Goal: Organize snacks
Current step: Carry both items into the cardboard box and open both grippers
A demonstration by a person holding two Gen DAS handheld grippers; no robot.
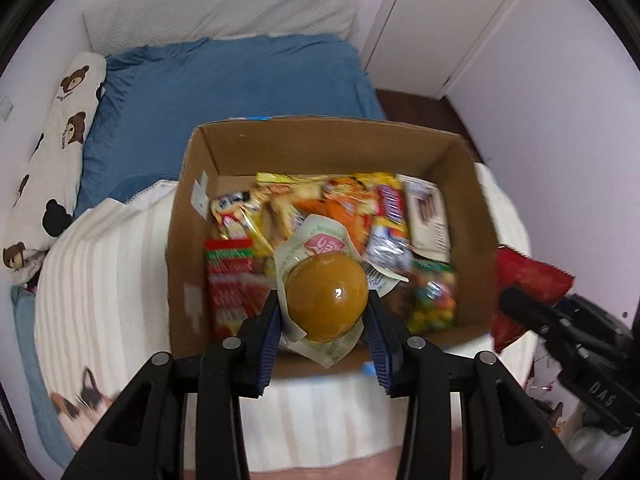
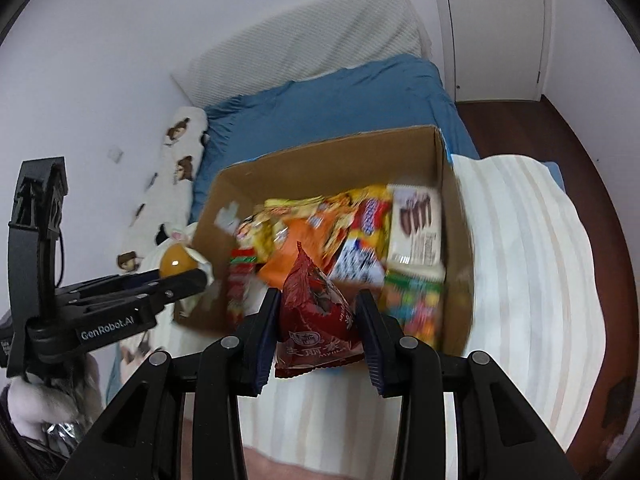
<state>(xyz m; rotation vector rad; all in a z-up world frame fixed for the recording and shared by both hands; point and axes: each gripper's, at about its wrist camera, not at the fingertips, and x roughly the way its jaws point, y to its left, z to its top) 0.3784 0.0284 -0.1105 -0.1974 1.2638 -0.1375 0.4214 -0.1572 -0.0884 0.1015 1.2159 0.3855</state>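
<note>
Gripping from both sides, we clench the left gripper [image 1: 324,312] on a jelly cup [image 1: 326,296], dome toward us, its sealed lid facing the cardboard box [image 1: 320,136] just ahead, ready to drop in. Our right gripper [image 2: 318,320] pinches a red snack pouch [image 2: 316,316], long axis upright between the jaws, peak pointing toward the snacks ahead on the bed [image 2: 320,92].

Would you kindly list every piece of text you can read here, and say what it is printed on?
"GenRobot.AI": left gripper body, seen from the right wrist.
"DAS": right gripper body, seen from the left wrist.
Red snack packet: Chinese characters, too blurred to read.
Jelly cup lid and snacks in the cardboard box: blurred, unreadable.
</note>
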